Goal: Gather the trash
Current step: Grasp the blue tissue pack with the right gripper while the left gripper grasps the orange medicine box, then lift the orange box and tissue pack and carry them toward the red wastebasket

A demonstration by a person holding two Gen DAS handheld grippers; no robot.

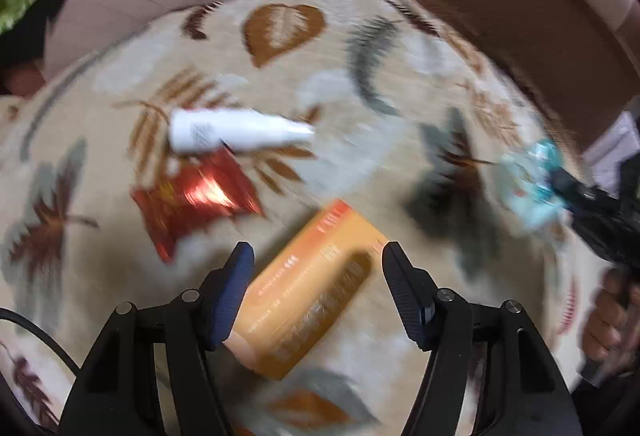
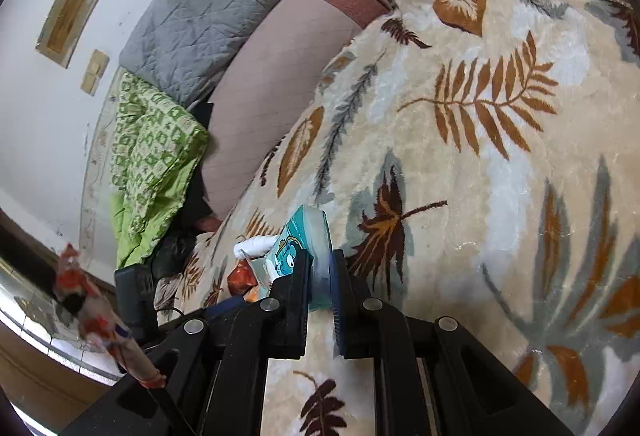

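Observation:
An orange carton (image 1: pixel 308 288) lies on the leaf-patterned blanket (image 1: pixel 360 76), between the spread fingers of my left gripper (image 1: pixel 318 256), which is open around it. Beyond it lie a red foil wrapper (image 1: pixel 192 200) and a white bottle (image 1: pixel 236 130) on its side. My right gripper (image 2: pixel 320 272) is shut on a teal cartoon-printed wrapper (image 2: pixel 304 236); the same wrapper (image 1: pixel 532 184) shows at the right edge of the left wrist view, held by the black gripper. The white bottle (image 2: pixel 256 246) and red wrapper (image 2: pixel 240 278) show partly behind the teal wrapper.
A pink sofa cushion (image 2: pixel 272 88) borders the blanket (image 2: pixel 500 176), with a grey quilt (image 2: pixel 208 12) and a green patterned cloth (image 2: pixel 152 156) beyond it. A person's hand (image 1: pixel 608 320) holds the right gripper's handle. A brown sofa edge (image 1: pixel 520 8) runs along the far right.

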